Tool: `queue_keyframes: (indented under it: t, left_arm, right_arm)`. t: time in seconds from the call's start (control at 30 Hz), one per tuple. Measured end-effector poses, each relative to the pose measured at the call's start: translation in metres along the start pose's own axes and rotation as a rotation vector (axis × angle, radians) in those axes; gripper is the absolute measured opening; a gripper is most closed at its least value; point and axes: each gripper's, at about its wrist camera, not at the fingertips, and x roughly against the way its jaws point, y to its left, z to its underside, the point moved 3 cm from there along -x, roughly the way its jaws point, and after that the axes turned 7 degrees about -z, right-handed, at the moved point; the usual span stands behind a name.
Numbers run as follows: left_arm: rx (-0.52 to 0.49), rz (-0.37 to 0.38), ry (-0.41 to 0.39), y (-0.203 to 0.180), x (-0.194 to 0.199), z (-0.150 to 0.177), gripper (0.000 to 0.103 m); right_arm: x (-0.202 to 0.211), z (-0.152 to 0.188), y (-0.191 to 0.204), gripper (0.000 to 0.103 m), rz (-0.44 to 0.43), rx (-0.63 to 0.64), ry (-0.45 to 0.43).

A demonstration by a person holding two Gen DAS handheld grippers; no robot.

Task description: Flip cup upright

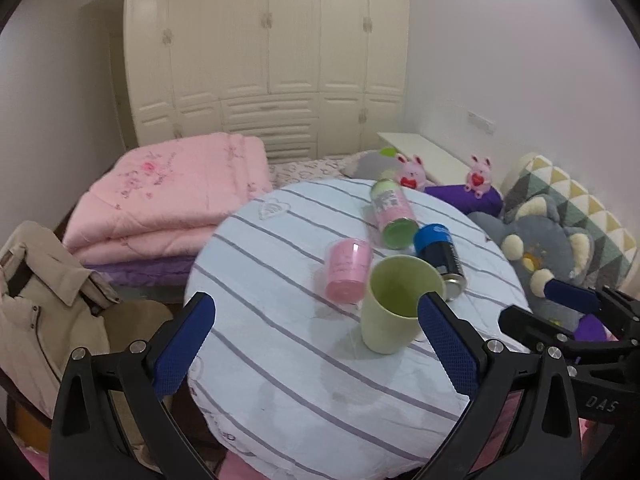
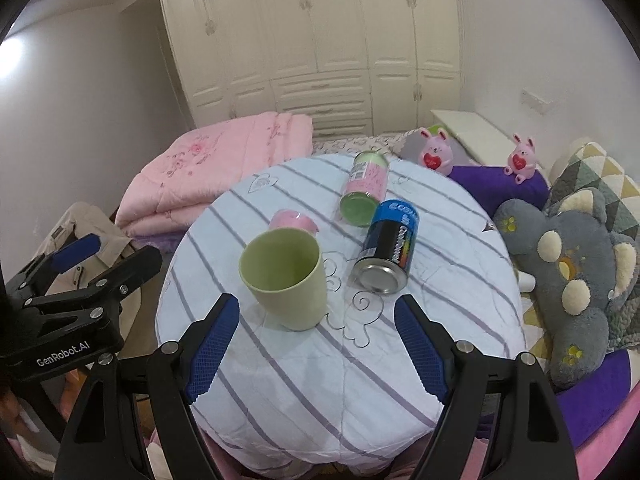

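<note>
Pale green cup (image 2: 284, 278), pink cup (image 1: 347, 276), blue-and-black can (image 2: 388, 250), and a white cloth (image 2: 320, 380) with purple stripes.

A cream wardrobe (image 1: 266, 52) fills the far wall between plain white walls (image 1: 520, 60). Before it lies a bed with a folded pink quilt (image 1: 176, 196), 2 pink bunnies (image 2: 436, 151) and a grey plush (image 2: 572, 280).

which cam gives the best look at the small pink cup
The left wrist view. There the pink cup shows nearly whole on the striped cloth, just behind and left of the upright green cup. In the right wrist view the green cup hides most of it, leaving only a pink sliver above its rim.
</note>
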Motion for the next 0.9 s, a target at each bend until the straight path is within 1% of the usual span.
queue_keyframes:
  t: [0.33, 0.4, 0.9]
  left_arm:
    - [-0.036, -0.005, -0.036, -0.015, 0.004, 0.003, 0.102]
    - [-0.043, -0.002, -0.032, -0.018, 0.004, 0.004, 0.103]
    - [-0.066, 0.009, -0.022, -0.029, 0.001, 0.009, 0.103]
  right_arm:
    - [0.017, -0.001, -0.002, 0.081, 0.033, 0.020, -0.104]
    - [0.019, 0.000, -0.003, 0.081, 0.043, 0.027, -0.122]
    - [0.020, 0.002, -0.013, 0.081, 0.032, 0.006, -0.133]
